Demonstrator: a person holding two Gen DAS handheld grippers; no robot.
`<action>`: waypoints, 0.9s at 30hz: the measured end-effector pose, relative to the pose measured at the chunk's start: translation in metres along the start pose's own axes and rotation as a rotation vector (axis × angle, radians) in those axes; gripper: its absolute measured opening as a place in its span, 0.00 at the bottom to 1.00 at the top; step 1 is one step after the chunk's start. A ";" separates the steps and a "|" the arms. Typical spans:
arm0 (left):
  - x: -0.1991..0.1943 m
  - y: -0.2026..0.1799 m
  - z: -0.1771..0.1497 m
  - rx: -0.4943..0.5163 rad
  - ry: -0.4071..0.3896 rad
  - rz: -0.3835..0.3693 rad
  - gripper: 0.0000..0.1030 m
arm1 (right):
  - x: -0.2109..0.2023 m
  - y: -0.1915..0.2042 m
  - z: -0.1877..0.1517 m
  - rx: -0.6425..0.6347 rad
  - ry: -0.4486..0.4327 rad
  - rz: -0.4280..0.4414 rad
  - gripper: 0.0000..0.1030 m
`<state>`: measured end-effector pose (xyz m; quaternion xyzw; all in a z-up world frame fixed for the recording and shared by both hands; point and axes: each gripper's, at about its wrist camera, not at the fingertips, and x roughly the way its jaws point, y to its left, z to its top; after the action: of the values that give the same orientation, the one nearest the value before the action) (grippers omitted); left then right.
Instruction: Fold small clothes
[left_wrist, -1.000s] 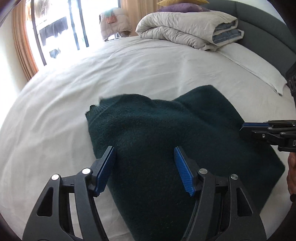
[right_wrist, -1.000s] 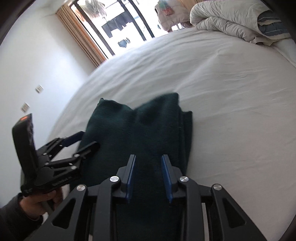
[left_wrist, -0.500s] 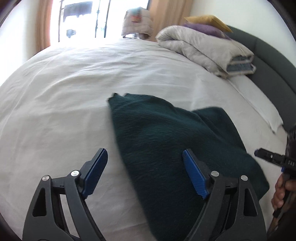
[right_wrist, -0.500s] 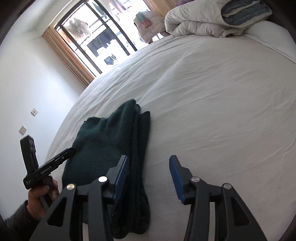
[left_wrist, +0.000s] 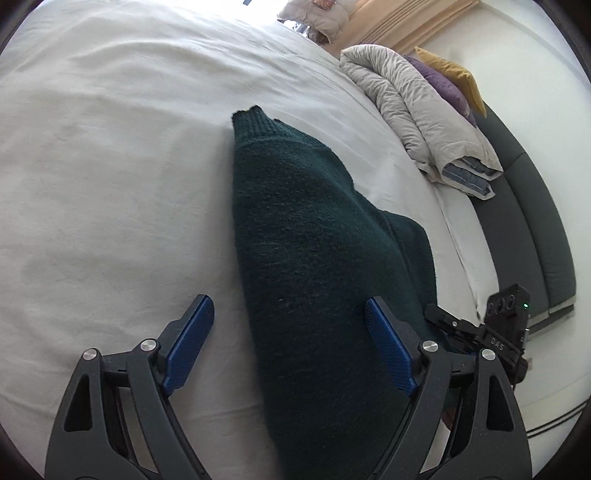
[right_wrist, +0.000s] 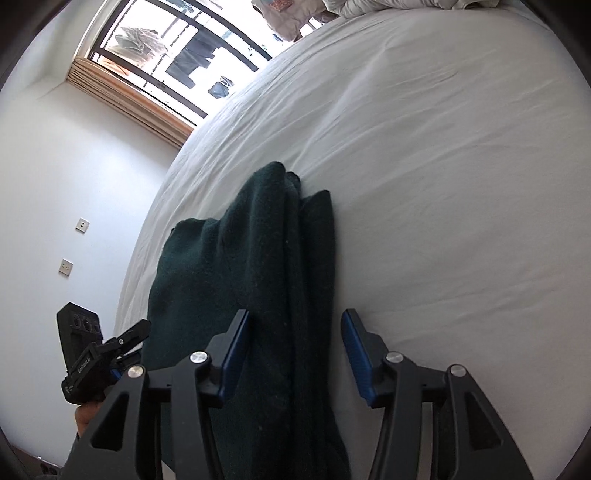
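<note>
A wide bed (left_wrist: 110, 166) with a white sheet fills both views. A folded grey duvet (left_wrist: 417, 107) lies at about 2 o'clock in the left wrist view, with a purple pillow (left_wrist: 443, 86) and a yellow pillow (left_wrist: 452, 72) stacked behind it against a dark padded headboard (left_wrist: 532, 229). A window (right_wrist: 177, 62) with clothes hanging outside sits at 11 o'clock in the right wrist view. A dark green knitted sweater (left_wrist: 314, 258), folded into a long narrow shape, lies on the sheet from the centre down to 6 o'clock in both views. The left gripper (left_wrist: 291, 347) hovers low over the sweater's near end, its blue fingers (left_wrist: 190, 347) spread wide apart, one over bare sheet, one over the knit, gripping nothing. The right gripper (right_wrist: 293, 358) has just been opening; its fingers (right_wrist: 356, 356) stand apart astride the sweater's folded edge, pads not pressing it. Each gripper shows at the other view's lower edge
</note>
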<state>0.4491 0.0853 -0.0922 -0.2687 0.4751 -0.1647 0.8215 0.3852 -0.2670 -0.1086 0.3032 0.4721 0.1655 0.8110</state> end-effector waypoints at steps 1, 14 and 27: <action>0.003 -0.002 0.002 0.004 0.018 -0.014 0.80 | 0.003 -0.001 0.001 0.012 0.003 0.012 0.51; 0.005 -0.020 0.000 0.059 0.087 -0.078 0.34 | -0.002 0.033 -0.006 -0.129 0.031 -0.114 0.25; -0.151 -0.014 -0.016 0.187 -0.044 -0.021 0.32 | -0.031 0.135 -0.066 -0.248 0.045 -0.021 0.24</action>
<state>0.3603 0.1490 0.0138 -0.1994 0.4369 -0.2110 0.8514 0.3151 -0.1591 -0.0249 0.1919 0.4692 0.2206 0.8333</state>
